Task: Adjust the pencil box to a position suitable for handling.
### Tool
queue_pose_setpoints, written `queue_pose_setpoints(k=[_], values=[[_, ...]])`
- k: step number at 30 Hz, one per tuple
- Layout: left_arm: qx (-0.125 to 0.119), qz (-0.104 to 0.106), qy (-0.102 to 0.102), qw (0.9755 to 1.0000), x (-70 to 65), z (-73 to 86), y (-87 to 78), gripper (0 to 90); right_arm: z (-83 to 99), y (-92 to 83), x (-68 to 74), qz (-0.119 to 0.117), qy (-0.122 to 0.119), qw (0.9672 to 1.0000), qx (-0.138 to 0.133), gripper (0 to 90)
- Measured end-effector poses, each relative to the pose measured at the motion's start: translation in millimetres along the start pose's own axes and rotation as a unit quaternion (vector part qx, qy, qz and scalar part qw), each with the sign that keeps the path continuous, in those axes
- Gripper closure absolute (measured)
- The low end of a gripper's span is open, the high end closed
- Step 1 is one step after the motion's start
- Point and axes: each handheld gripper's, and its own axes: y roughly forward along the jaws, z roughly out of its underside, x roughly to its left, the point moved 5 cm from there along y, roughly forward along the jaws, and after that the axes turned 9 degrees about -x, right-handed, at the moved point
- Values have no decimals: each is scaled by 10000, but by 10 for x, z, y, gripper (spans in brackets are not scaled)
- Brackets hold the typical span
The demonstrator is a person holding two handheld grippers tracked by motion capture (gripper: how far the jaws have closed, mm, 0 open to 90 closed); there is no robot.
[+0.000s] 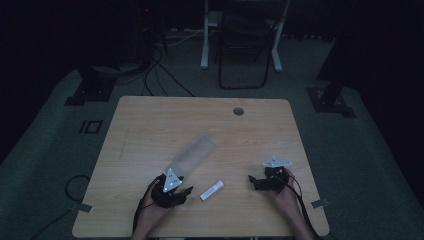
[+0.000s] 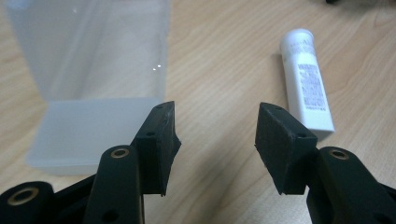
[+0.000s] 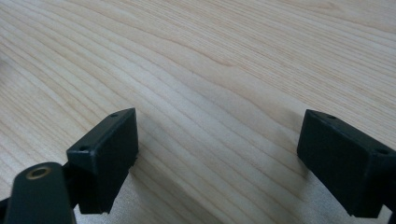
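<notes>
A: Start with the counter (image 1: 150,125). What sits on it?

B: The biggest thing is a clear plastic box (image 1: 192,152), lying slantwise just left of the middle of the high view. In the left claw view it fills the upper left (image 2: 88,60), with its frosted end nearest the lens.

A: And the smaller piece?

B: A white tube (image 1: 211,190) with printed text, lying flat low in the high view, between the two claws. In the left claw view it is at the upper right (image 2: 306,79), apart from the box.

A: The claws?

B: The left claw (image 1: 184,190) rests at the lower left of the high view, jaws spread wide with nothing between them (image 2: 217,140); bare wood shows in the gap. The right claw (image 1: 251,181) sits at the lower right, jaws also apart and empty (image 3: 217,154), over plain wood grain.

A: What could go wrong from here?

B: I judge the tube the riskier pick. It is round, so a jaw that lands off-centre may roll it away. The left jaw is also just beside the box's end, so a careless sweep might shove the box. The box walls look smooth and thin, so a squeeze could let it slip or flex.
</notes>
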Motion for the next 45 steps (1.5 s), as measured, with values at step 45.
queue_pose_setpoints(k=[45], values=[[385, -936, 526, 9935, 737, -441, 292, 637, 0, 0, 0, 1, 1, 10000, 0, 126]])
